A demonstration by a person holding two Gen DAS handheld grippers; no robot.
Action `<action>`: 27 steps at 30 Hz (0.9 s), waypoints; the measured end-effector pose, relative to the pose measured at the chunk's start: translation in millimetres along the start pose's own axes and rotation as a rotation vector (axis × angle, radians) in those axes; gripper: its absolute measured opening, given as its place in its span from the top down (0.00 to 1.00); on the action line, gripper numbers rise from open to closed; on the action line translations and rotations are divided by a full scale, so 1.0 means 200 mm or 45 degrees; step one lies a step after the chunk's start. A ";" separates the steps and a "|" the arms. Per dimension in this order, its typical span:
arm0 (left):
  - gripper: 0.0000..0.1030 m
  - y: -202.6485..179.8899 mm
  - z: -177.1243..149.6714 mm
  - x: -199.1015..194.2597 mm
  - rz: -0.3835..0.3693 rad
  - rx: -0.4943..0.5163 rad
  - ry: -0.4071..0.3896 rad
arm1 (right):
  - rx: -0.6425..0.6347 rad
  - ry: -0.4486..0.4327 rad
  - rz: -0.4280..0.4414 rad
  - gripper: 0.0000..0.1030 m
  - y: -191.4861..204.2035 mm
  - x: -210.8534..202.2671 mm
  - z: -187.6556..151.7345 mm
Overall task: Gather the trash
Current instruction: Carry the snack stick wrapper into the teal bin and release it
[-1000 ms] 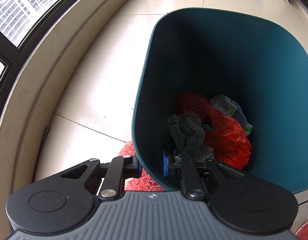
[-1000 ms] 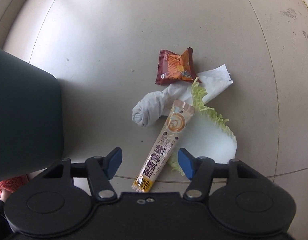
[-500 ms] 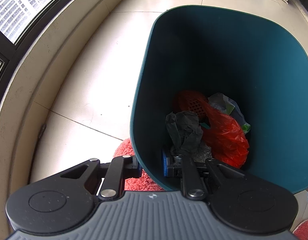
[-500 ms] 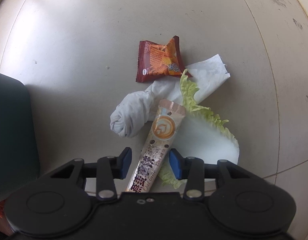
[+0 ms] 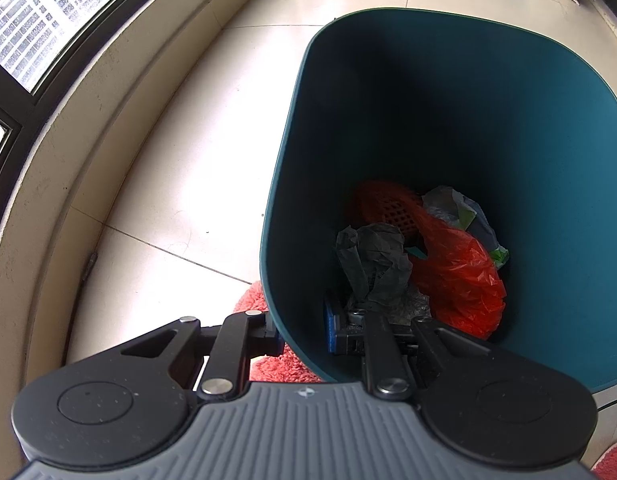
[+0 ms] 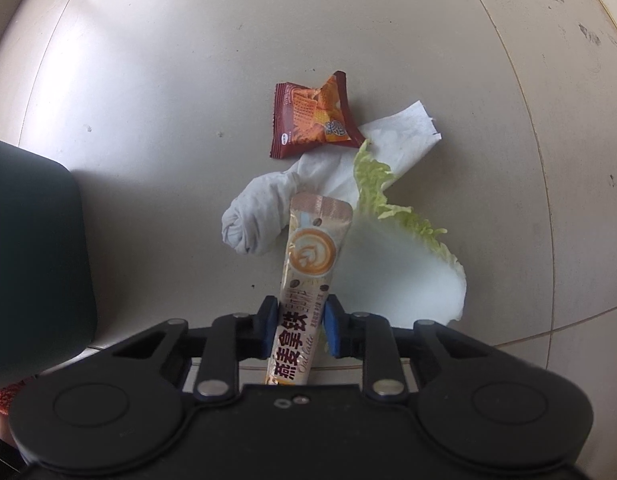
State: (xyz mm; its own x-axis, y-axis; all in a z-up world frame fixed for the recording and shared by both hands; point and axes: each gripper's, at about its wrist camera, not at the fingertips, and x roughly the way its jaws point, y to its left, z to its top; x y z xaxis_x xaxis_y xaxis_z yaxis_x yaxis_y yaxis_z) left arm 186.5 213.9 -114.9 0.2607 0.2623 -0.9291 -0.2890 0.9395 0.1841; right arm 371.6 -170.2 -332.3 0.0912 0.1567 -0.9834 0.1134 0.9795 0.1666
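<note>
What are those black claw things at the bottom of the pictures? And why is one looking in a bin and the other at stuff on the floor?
Each claw is a hand-held gripper: a person carries one in each hand, and a little camera on each looks forward along its two fingers. That makes two pictures.

The left hand-held gripper pinches the rim of a teal trash bin. Inside lie a red plastic bag and a crumpled dark bag.

The right hand-held gripper looks down at the tiled floor. Its blue fingers are shut on a long coffee sachet. Lying there are also a crumpled tissue, a cabbage leaf and an orange snack wrapper.

The sachet probably goes into the bin next.
</note>
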 end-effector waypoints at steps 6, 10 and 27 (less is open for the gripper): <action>0.83 -0.01 0.00 0.00 0.022 -0.010 -0.001 | -0.129 -0.028 0.046 0.80 0.03 -0.22 -0.03; 0.83 -0.02 0.00 0.00 0.032 -0.011 -0.006 | -0.238 -0.066 0.089 0.80 0.09 -0.44 -0.07; 0.83 0.00 -0.01 -0.02 0.008 -0.017 -0.024 | -0.759 -0.410 0.387 0.80 0.89 -1.48 -0.07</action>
State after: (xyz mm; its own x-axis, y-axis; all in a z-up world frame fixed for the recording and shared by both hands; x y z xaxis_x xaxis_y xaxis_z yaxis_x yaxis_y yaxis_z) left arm 183.3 213.1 -110.7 0.2764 0.2725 -0.9216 -0.3029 0.9348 0.1856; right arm 350.9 -40.5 -11.5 0.3292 0.4766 -0.8151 -0.5109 0.8159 0.2708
